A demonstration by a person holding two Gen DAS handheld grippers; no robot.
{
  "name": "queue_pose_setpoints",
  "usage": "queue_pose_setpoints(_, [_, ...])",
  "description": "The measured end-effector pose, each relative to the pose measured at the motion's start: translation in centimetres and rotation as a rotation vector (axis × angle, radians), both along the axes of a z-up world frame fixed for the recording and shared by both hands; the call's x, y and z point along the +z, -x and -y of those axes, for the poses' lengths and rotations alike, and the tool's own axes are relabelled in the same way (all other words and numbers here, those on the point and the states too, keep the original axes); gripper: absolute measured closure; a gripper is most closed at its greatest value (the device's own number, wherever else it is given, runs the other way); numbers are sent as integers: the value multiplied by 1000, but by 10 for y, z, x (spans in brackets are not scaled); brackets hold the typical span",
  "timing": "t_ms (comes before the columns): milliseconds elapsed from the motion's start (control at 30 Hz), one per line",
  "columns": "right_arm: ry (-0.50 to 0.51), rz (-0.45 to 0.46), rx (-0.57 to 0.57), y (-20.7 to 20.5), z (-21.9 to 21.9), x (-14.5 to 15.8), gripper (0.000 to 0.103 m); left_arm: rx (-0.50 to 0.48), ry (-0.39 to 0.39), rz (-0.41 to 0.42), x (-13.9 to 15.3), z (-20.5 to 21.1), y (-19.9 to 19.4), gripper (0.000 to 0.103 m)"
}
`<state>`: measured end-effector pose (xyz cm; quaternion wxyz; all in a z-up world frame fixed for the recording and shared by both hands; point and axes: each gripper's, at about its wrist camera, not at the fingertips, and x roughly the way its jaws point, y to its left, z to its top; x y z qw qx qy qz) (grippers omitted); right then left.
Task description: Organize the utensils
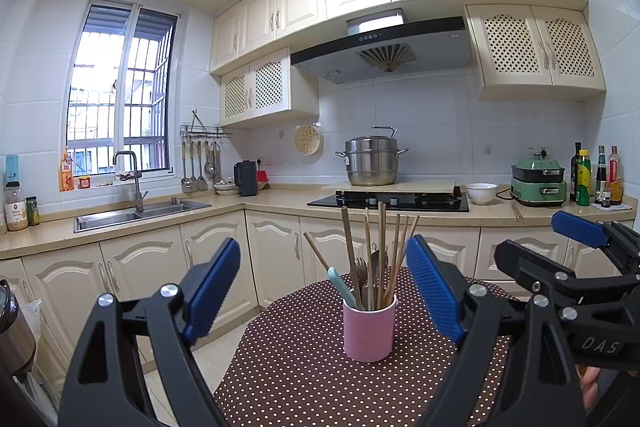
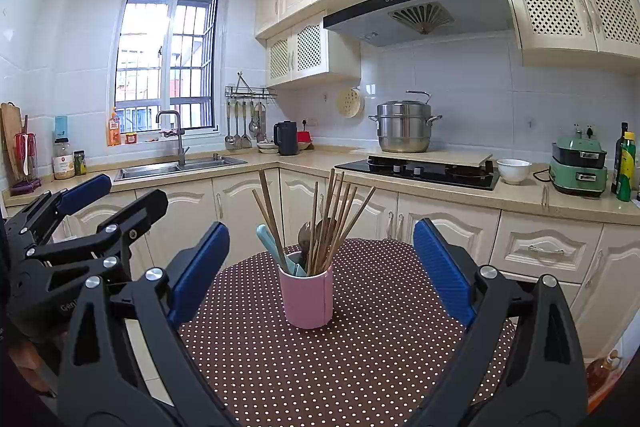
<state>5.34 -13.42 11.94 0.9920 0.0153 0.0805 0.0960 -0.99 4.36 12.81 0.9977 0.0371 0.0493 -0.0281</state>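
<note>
Behind: cream cabinets (image 1: 132,267), a sink (image 1: 136,217), a steel steamer pot (image 1: 372,163) on the hob. Nearer, a dotted brown bench (image 1: 304,367). Upright at its middle, in open reach, a pink cup (image 1: 369,331) bristling with wooden chopsticks (image 1: 382,247), dark spoons, a teal handle. Left tongs (image 1: 324,291) and right tongs (image 2: 320,275) both spread apart, empty, flanking it.

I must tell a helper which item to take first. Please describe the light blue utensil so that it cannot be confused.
On the dotted table stands a pink cup. The light blue utensil leans out at its left side. Its neighbours are brown chopsticks and dark spoons; it alone is pale, broad and rounded.
</note>
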Motion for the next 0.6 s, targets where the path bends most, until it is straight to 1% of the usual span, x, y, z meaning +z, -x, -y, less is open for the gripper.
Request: queue_pose_setpoints(600, [-1,-4,-1,0,0,-4,11,1,-3,-3,-3,1,-2,20])
